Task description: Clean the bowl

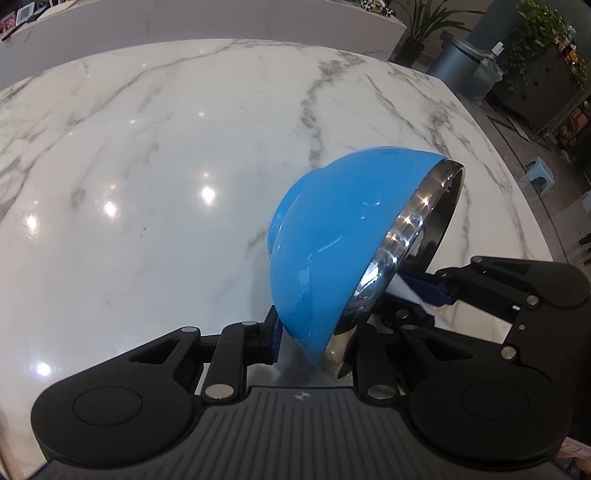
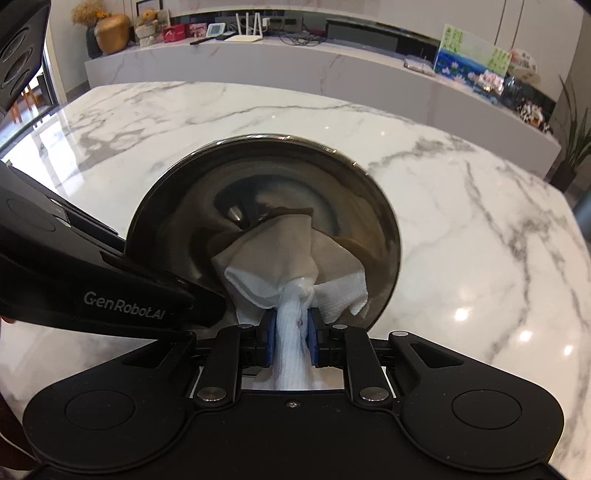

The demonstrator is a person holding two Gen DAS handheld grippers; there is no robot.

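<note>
A bowl (image 1: 343,236), blue outside and steel inside, is held tilted on its side above the marble table (image 1: 147,166). My left gripper (image 1: 321,332) is shut on the bowl's lower rim, one finger outside and one inside. In the right wrist view the bowl's steel inside (image 2: 280,192) faces the camera. My right gripper (image 2: 290,328) is shut on a white paper towel (image 2: 291,273), whose bunched end presses into the bowl's lower inside. The right gripper also shows in the left wrist view (image 1: 428,291) at the bowl's mouth. The left gripper body (image 2: 92,280) enters from the left.
The marble table (image 2: 461,229) spreads out around the bowl. A long white counter (image 2: 295,62) with small ornaments runs behind it. Potted plants (image 1: 424,22), a grey bin (image 1: 461,62) and a small blue stool (image 1: 539,173) stand beyond the table's right edge.
</note>
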